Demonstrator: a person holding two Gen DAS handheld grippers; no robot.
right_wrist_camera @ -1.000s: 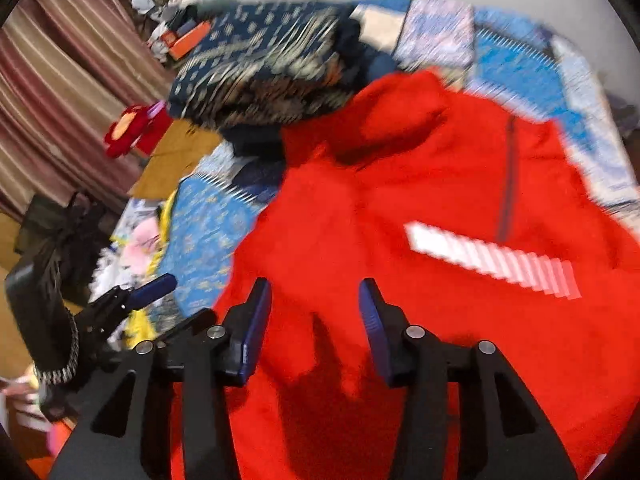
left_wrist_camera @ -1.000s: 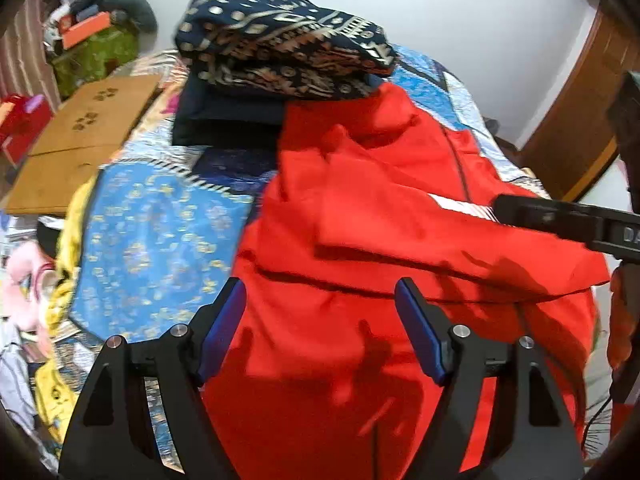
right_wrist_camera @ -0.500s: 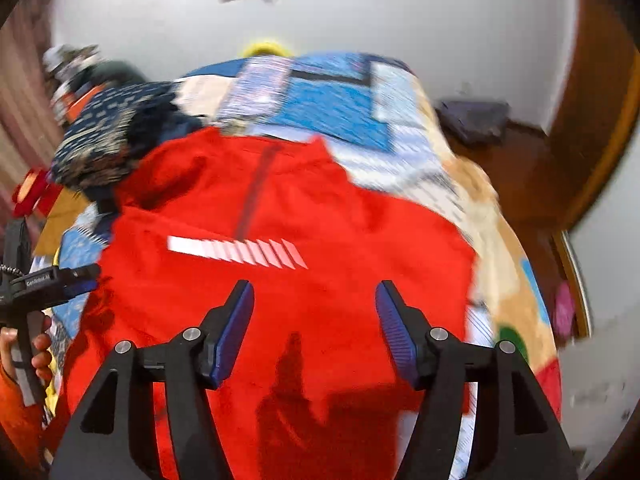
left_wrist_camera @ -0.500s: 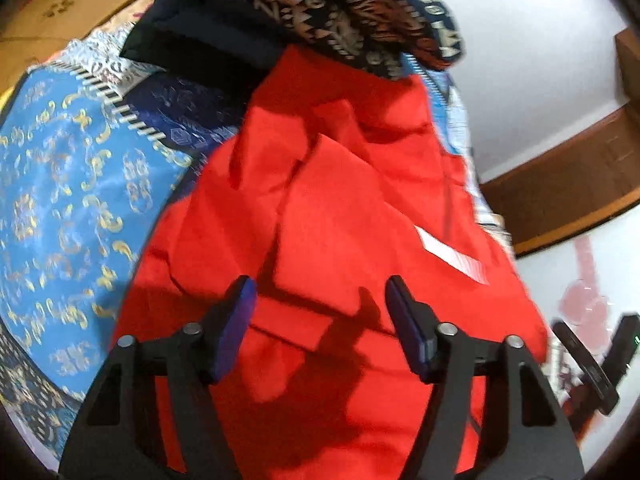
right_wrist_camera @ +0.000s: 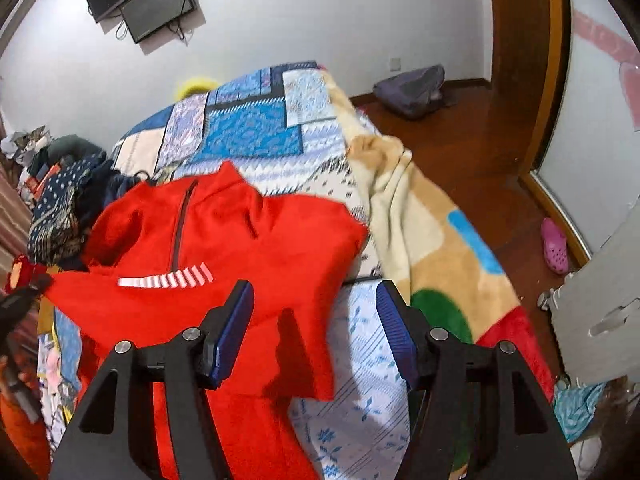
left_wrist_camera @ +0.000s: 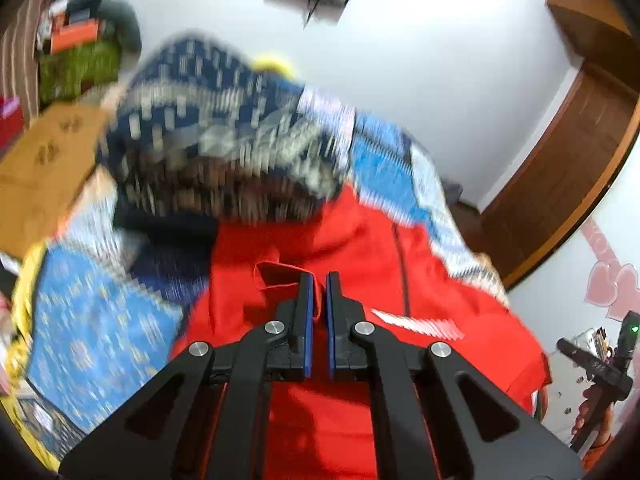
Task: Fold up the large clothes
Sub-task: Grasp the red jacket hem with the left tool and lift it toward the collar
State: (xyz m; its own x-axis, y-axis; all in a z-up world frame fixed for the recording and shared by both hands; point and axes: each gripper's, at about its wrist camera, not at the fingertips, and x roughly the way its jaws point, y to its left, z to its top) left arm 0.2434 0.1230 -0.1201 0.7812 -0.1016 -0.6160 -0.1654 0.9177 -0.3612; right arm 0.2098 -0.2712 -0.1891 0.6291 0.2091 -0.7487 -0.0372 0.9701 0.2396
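A large red zip-neck top with a white striped chest mark lies spread on the patchwork bed cover. My left gripper is shut on a raised fold of its red cloth, lifted off the bed; the view is motion-blurred. In the right wrist view the top fills the left half, its right sleeve edge ending between my fingers. My right gripper hovers open over that edge and the blue-white sheet, gripping nothing. It also shows far right in the left wrist view as the right gripper.
A pile of dark patterned clothes sits behind the top. A beige fleece blanket drapes over the bed's right side. Beyond it are wooden floor, a pink shoe, a grey bag and a wall screen.
My left gripper went from wide open over the top to shut on a fold of red cloth and rose. The right gripper swung to the top's right edge and opened wider.
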